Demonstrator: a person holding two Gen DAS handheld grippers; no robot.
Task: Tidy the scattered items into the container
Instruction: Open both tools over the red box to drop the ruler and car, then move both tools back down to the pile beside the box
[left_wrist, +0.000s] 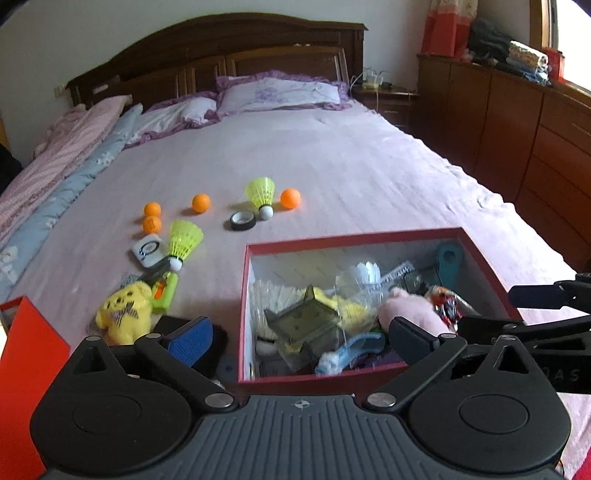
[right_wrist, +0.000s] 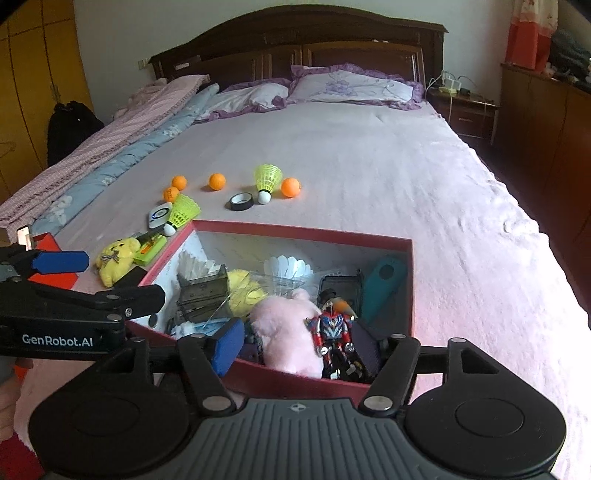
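Both hand-held grippers, left (left_wrist: 301, 338) and right (right_wrist: 299, 345), are spread and empty over the box (right_wrist: 295, 232) on the bed (already well filled). The yellow bear (left_wrist: 123, 312), at ten o'clock of the box, is best approached next with the jaws kept wide.

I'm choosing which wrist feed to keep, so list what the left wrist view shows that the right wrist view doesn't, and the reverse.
Only the left wrist view shows the window-side cabinet top with folded cloth and the flat red lid lying at the left edge. Only the right wrist view shows the yellow wardrobe, the black bag beside the bed, and the toy robot figure clearly in the box. Both share the red box, the pink plush, the yellow plush, four orange balls, two yellow shuttlecocks and the tape roll. Both grippers are open and hold nothing.
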